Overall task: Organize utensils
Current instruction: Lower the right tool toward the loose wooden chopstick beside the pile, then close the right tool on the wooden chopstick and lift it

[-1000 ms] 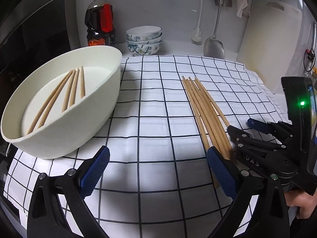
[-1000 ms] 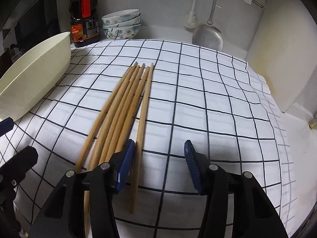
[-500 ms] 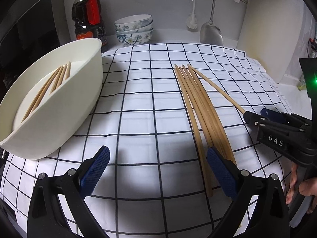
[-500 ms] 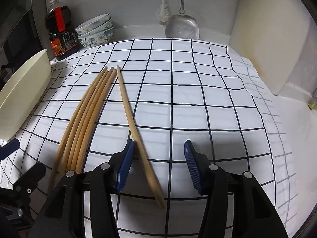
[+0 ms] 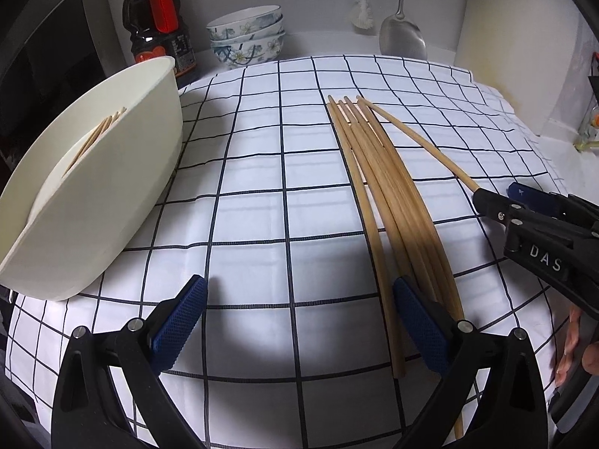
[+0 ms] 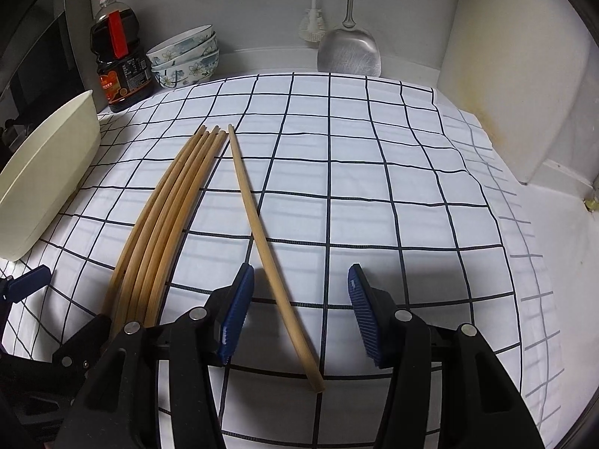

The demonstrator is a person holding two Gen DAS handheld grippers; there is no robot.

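Observation:
A bundle of several wooden chopsticks (image 5: 389, 202) lies on the checked cloth; it also shows in the right wrist view (image 6: 164, 220). One chopstick (image 6: 269, 250) lies apart to the right, its near end between my right gripper's (image 6: 299, 307) open blue pads. In the left wrist view this single chopstick (image 5: 419, 142) runs to the right gripper (image 5: 498, 198). My left gripper (image 5: 299, 318) is open and empty, its right pad (image 5: 419, 321) beside the bundle's near ends. A cream oval basin (image 5: 123, 194) at left holds several chopsticks (image 5: 97, 134).
A soy sauce bottle (image 5: 157, 22), stacked patterned bowls (image 5: 247, 37), a hanging metal spatula (image 5: 402, 37) and a brush stand at the back wall. A pale cutting board (image 6: 520, 75) leans at the right. The cloth (image 6: 374, 172) ends near the right counter edge.
The right gripper has pushed one chopstick away from the bundle to the right and now straddles its near end. The left gripper has shifted nearer and lower towards the bundle.

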